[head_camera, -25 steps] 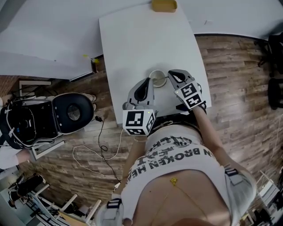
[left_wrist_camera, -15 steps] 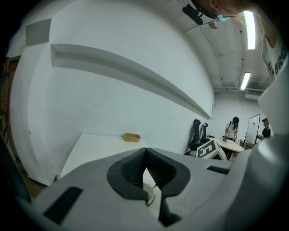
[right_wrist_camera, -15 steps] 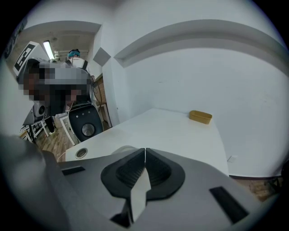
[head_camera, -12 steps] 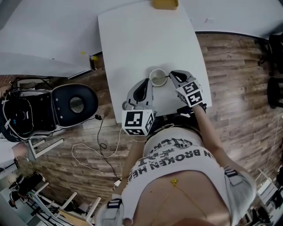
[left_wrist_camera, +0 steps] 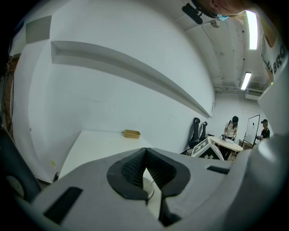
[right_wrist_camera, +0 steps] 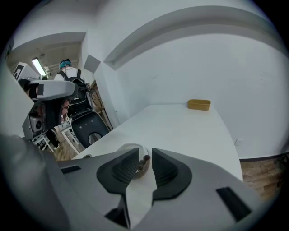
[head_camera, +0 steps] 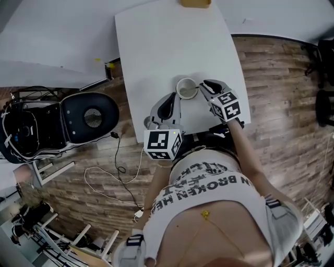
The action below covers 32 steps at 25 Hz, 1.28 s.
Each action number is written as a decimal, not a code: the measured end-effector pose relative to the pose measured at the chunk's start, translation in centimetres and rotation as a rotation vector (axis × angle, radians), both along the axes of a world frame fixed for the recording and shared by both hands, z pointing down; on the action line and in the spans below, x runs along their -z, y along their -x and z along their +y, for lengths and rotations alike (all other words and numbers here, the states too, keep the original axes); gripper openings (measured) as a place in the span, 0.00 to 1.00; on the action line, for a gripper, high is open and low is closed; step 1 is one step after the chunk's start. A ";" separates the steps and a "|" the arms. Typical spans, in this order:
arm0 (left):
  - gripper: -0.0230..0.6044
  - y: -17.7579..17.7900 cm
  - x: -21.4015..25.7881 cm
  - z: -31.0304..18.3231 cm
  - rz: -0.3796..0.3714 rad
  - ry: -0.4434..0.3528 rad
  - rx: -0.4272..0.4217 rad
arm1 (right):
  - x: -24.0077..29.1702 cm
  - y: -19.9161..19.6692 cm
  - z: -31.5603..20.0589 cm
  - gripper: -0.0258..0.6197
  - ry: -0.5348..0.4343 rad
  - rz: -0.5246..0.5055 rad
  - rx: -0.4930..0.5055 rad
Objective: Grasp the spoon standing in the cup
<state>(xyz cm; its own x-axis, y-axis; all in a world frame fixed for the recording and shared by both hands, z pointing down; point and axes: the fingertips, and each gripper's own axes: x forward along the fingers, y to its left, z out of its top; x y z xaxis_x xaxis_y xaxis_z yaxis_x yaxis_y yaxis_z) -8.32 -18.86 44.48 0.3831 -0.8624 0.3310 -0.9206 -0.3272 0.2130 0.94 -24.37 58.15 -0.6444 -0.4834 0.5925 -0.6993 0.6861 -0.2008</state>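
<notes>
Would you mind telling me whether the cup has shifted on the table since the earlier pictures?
No. The cup keeps its spot by the near edge of the table; only the view drifted.

One white rectangular tabletop (head_camera: 167, 47) carries one round white cup (head_camera: 187, 88), one dark-handled spoon (right_wrist_camera: 144, 159) and one small yellow tray (head_camera: 194, 3). One black chair (head_camera: 91, 116) with a round seat stands on the wooden floor (head_camera: 282, 104) beside it.
</notes>
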 end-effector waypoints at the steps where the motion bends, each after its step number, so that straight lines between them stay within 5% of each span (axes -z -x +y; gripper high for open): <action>1: 0.03 0.0 0.0 0.1 -0.001 0.001 0.002 | -0.2 0.1 0.0 0.17 0.017 -0.009 -0.002; 12: 0.03 0.6 -0.5 -0.5 -0.001 0.008 0.032 | -2.8 0.1 -1.2 0.21 0.220 -0.093 -0.047; 19: 0.03 1.2 -0.2 3.3 0.005 -0.012 0.039 | -2.3 1.0 2.6 0.12 0.208 -0.085 -0.006; 32: 0.03 0.6 -0.1 0.1 -0.007 0.007 0.031 | -1.0 1.1 0.7 0.12 0.142 -0.013 0.089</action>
